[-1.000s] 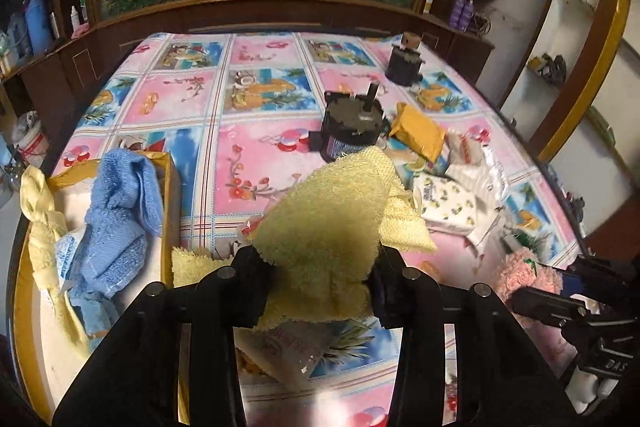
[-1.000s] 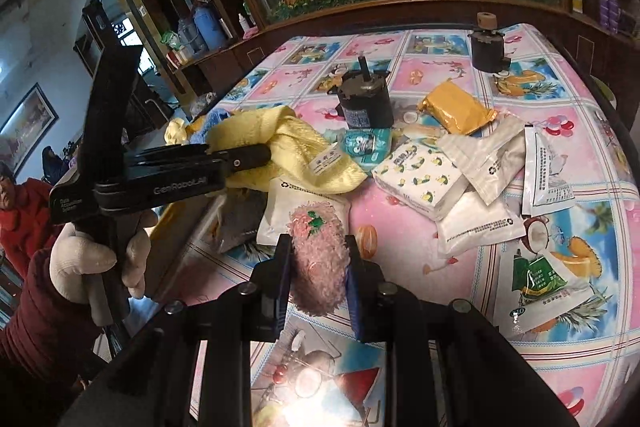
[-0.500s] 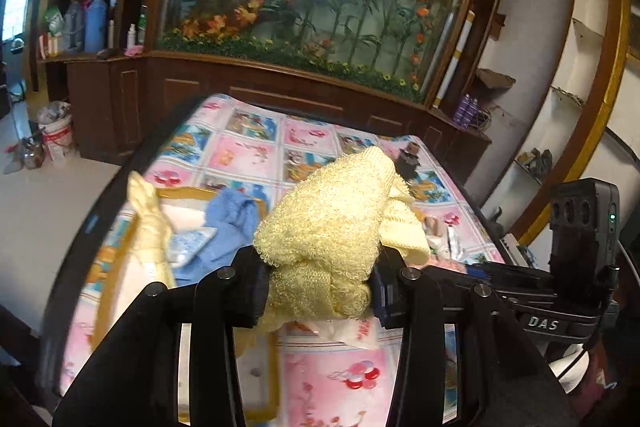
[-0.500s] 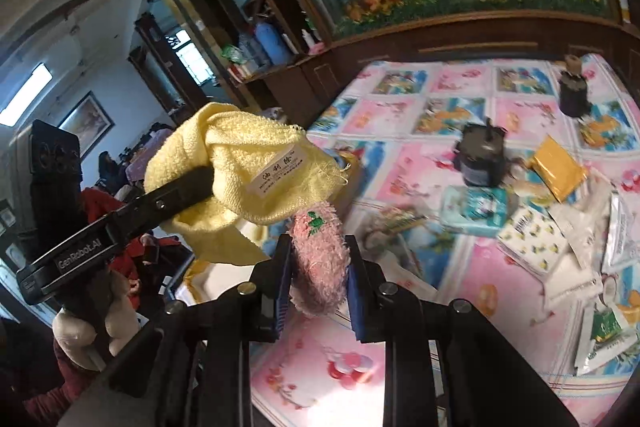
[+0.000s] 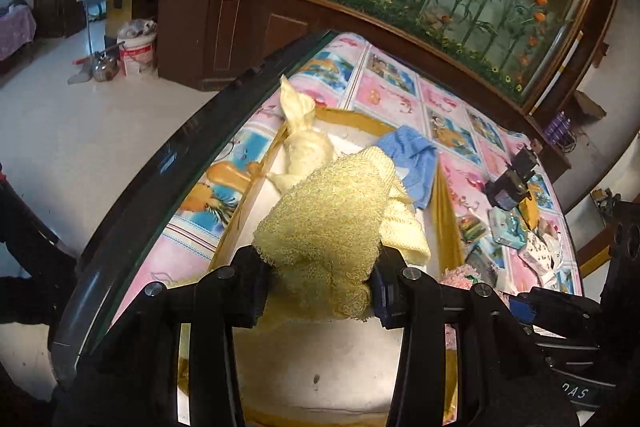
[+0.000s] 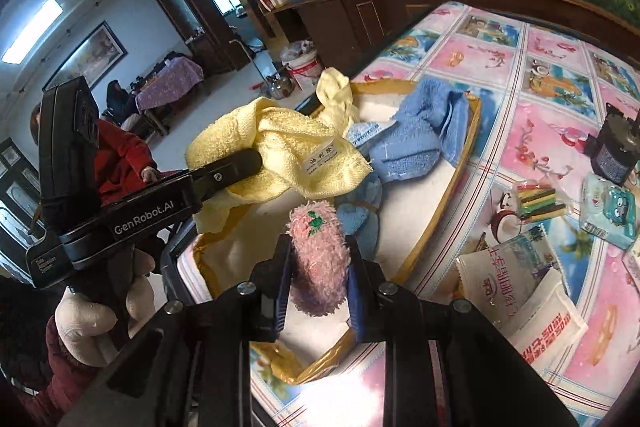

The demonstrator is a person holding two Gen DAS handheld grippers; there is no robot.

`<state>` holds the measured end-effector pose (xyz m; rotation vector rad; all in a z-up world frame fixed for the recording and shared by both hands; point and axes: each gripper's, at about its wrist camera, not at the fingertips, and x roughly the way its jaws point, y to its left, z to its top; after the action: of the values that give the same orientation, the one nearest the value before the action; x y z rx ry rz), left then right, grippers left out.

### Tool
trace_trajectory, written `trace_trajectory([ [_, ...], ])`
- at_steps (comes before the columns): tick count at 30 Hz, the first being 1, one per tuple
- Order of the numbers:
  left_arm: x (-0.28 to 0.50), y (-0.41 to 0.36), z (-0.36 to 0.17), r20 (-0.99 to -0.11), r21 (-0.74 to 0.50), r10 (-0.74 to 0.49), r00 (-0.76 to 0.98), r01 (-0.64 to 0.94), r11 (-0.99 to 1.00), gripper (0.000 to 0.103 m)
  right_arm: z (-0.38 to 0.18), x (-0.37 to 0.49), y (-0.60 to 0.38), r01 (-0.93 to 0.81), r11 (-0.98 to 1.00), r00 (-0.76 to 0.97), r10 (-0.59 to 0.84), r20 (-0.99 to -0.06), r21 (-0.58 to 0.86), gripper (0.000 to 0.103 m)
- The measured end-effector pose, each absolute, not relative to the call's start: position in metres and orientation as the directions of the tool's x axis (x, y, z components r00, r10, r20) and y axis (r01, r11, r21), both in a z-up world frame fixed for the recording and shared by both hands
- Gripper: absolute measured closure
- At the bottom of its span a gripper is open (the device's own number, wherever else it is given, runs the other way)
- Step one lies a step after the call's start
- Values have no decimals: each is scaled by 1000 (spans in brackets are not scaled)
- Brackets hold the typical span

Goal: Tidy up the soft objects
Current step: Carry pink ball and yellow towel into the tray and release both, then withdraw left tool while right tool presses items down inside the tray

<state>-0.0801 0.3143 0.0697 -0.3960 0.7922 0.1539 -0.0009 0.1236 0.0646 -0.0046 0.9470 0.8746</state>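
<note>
Your left gripper [image 5: 318, 291] pinches the yellow towel [image 5: 332, 227]; its bunched folds hide the jaws' inner faces and much of the tray [image 5: 446, 227] beyond. The towel's white label [image 6: 323, 159] carries characters too small to read. Your right gripper [image 6: 318, 283] pinches the pink fluffy piece [image 6: 318, 259] above the tray, where a blue towel [image 6: 416, 131] lies ahead of the jaws. "GenRobot.AI" reads along the left gripper's side.
</note>
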Motion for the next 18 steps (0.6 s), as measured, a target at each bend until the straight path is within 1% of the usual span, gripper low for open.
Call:
trace_trajectory([
  [3, -68, 319, 53, -748, -293, -23, 663, -298, 909, 61, 55, 3, 135, -650, 693, 297, 608, -736, 311, 80],
  [4, -66, 320, 48, -755, -296, -26, 655, -306, 905, 59, 53, 5, 137, -652, 698, 300, 597, -744, 297, 79],
  [5, -63, 321, 44, -764, -302, -31, 645, -314, 900, 57, 50, 4, 140, -656, 698, 296, 587, -753, 287, 77],
  [7, -62, 323, 36, -783, -319, -53, 619, -328, 889, 53, 45, 1, 145, -667, 699, 294, 564, -772, 257, 77],
  [8, -64, 323, 37, -786, -315, -47, 616, -334, 888, 53, 44, 0, 147, -673, 699, 296, 554, -778, 242, 73],
  [9, -66, 323, 39, -785, -318, -48, 617, -335, 887, 52, 43, -2, 148, -681, 695, 294, 551, -781, 233, 71],
  [11, -74, 324, 44, -786, -330, -56, 616, -340, 881, 51, 45, -5, 147, -696, 679, 286, 561, -777, 234, 62],
  [12, -76, 323, 48, -786, -326, -52, 616, -343, 881, 51, 47, -6, 145, -700, 674, 286, 568, -772, 236, 59],
  [14, -85, 321, 56, -779, -321, -43, 626, -339, 884, 48, 53, -6, 140, -705, 665, 285, 584, -760, 246, 46],
  [18, -101, 319, 71, -759, -328, -47, 650, -319, 889, 47, 70, 9, 119, -668, 663, 291, 651, -701, 339, 45],
])
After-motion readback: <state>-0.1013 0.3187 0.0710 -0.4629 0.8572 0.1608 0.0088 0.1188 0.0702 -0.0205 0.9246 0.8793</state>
